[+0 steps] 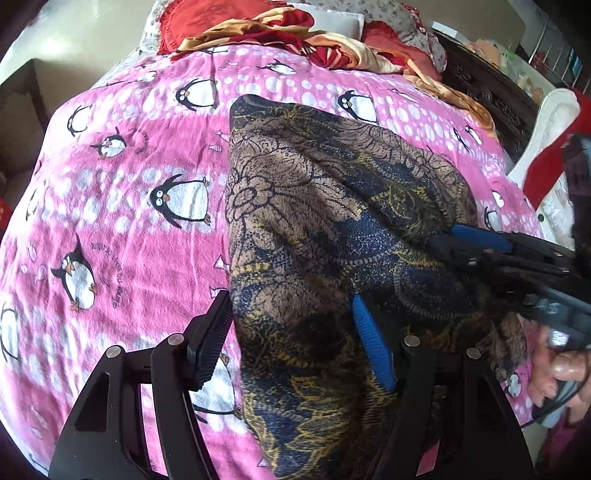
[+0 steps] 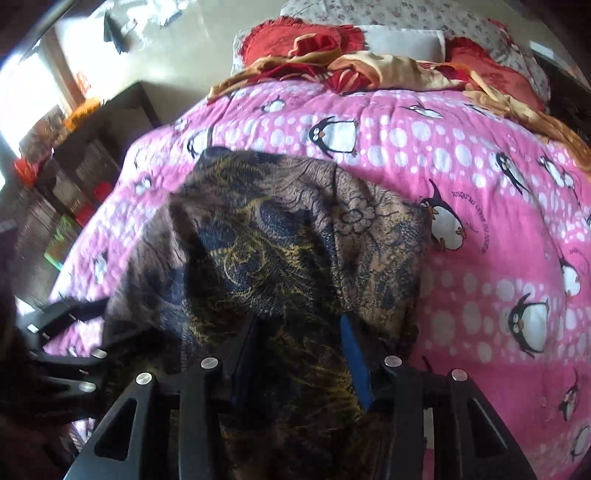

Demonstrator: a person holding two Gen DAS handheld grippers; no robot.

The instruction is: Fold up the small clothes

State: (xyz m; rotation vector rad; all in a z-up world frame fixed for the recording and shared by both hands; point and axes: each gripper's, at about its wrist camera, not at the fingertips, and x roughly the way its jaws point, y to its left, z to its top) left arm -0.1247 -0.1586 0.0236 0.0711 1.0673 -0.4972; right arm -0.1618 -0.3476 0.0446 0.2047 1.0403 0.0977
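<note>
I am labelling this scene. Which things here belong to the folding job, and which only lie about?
Job:
- dark patterned cloth
- left gripper
- right gripper

Lying about:
- pink penguin blanket
- red and gold fabric
- red cushion

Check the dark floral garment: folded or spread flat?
Neither: the dark floral garment lies bunched and draped in ridges on the pink penguin blanket; no neat fold is visible.

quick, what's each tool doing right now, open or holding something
Left tool: open, the dark patterned cloth lies between its jaws, not pinched.
Right tool: the cloth runs between its jaws; cannot tell whether it is gripped.
</note>
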